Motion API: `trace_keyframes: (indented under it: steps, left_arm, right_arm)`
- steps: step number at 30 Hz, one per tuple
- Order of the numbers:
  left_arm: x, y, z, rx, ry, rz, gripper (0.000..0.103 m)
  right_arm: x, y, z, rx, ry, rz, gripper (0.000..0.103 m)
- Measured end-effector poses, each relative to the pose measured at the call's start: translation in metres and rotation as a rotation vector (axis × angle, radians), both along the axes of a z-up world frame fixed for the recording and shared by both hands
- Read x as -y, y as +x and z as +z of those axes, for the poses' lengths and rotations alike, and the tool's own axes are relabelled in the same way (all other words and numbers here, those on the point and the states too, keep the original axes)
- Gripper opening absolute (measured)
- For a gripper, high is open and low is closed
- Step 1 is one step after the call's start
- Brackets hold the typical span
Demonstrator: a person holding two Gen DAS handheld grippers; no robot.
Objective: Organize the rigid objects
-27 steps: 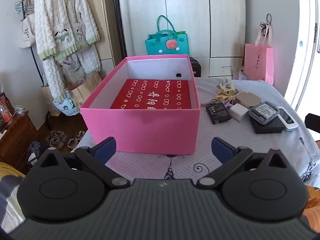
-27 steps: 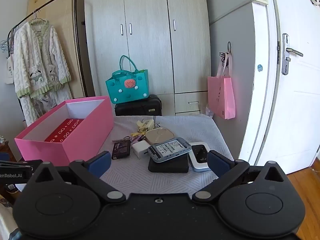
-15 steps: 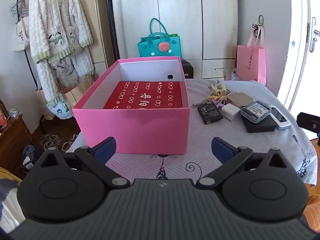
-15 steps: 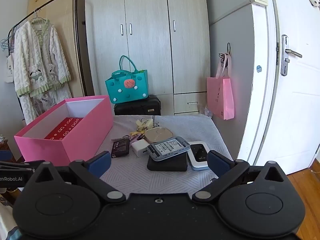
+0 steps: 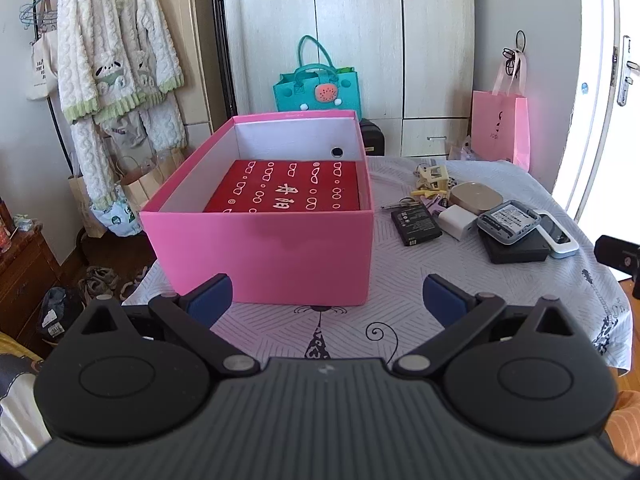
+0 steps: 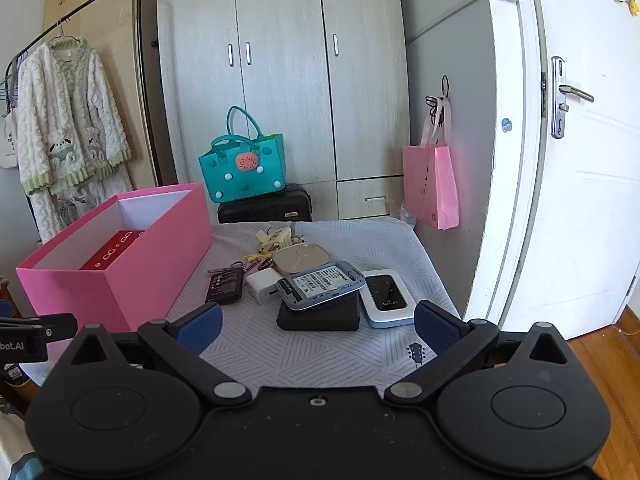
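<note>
An open pink box [image 5: 264,252] [image 6: 120,280] stands on the table's left half with a red patterned box [image 5: 288,190] inside it. To its right lie small rigid items: a black battery [image 6: 225,285], a white charger [image 6: 262,282], a round beige case [image 6: 302,258], a grey-blue device [image 6: 320,285] on a black block [image 6: 318,316], a white wifi router [image 6: 387,294] and yellow clips with keys [image 6: 272,240]. My left gripper [image 5: 327,295] is open, just short of the pink box's near wall. My right gripper [image 6: 318,322] is open and empty, near the black block.
The table carries a pale patterned cloth [image 6: 320,352]. Behind it stand a wardrobe [image 6: 280,80], a teal bag [image 6: 244,168] on a black case, and a hanging pink paper bag [image 6: 434,188]. A clothes rack [image 5: 112,60] is at the left, a white door [image 6: 580,160] at the right.
The left wrist view has drawn back and swung slightly, so the pink box sits a little farther and more to the left. The right view is almost unchanged. Both grippers stay open.
</note>
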State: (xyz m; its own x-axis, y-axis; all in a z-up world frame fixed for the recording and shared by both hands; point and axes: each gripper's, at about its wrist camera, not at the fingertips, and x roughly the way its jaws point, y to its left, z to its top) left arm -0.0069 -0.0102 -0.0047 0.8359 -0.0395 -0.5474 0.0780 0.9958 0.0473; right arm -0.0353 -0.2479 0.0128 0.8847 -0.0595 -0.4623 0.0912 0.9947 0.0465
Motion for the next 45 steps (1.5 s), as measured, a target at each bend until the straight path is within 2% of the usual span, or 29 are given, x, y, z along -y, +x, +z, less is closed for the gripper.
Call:
trace_keyframes:
  steps: [20,26,45]
  left_arm:
    - [-0.008,0.001,-0.001,0.000,-0.015,0.005,0.103]
    - [-0.013,0.005,-0.005,-0.012,-0.010,0.029,0.103]
    - [-0.013,0.005,-0.008,-0.008,0.024,0.022,0.103]
  right_arm:
    - [-0.005,-0.001,0.006,0.007,-0.026,-0.006,0.103]
    - [-0.016,0.004,0.002,0.000,-0.085,-0.019,0.103]
    - [-0.024,0.007,-0.003,-0.006,-0.106,-0.010,0.103]
